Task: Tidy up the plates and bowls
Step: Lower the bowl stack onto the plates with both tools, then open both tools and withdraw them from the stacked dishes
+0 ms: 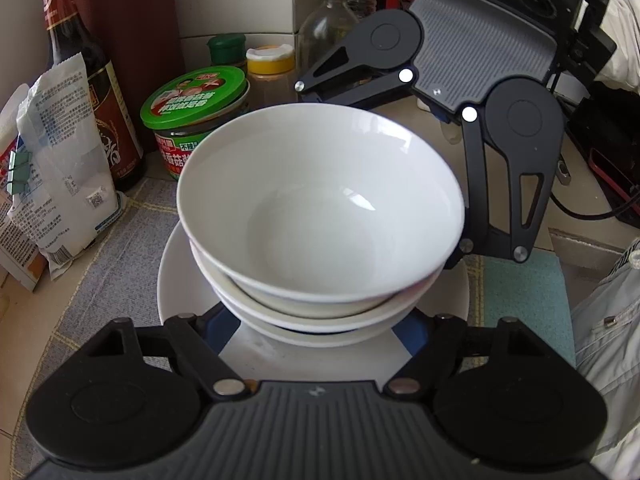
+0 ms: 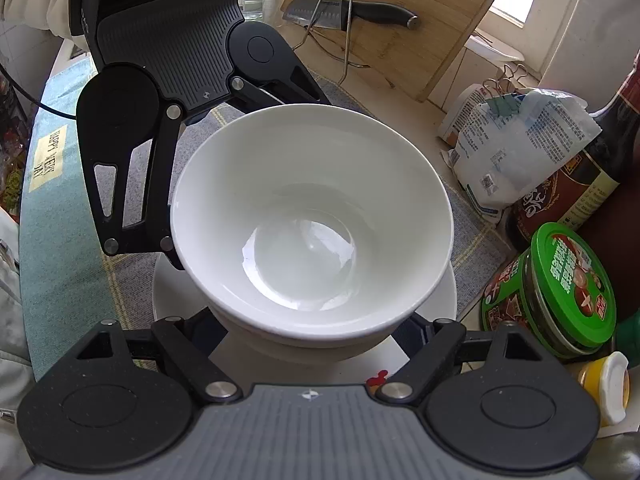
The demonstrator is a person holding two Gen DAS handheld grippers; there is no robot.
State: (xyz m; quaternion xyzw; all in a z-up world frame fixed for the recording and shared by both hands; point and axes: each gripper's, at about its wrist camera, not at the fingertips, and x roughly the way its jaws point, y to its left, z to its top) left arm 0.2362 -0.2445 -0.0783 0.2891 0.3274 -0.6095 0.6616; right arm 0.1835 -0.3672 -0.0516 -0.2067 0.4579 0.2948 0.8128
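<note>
Stacked white bowls [image 1: 320, 216] on a white plate [image 1: 176, 280], sitting between the wide-spread jaws of the left gripper [image 1: 320, 332] and, on the far side, between those of the right gripper [image 2: 316, 340], which are also wide; cannot tell whether any finger touches the stack, fingertips hidden under the bowls. Beyond the left jaws and off to their left: green-lidded jar [image 1: 196, 100], dark bottle [image 1: 80, 60], white packet [image 1: 60, 152], all on the tabletop [image 1: 24, 320]. Ahead of the right jaws: cutting board [image 2: 400, 20], knife [image 2: 352, 10].
</note>
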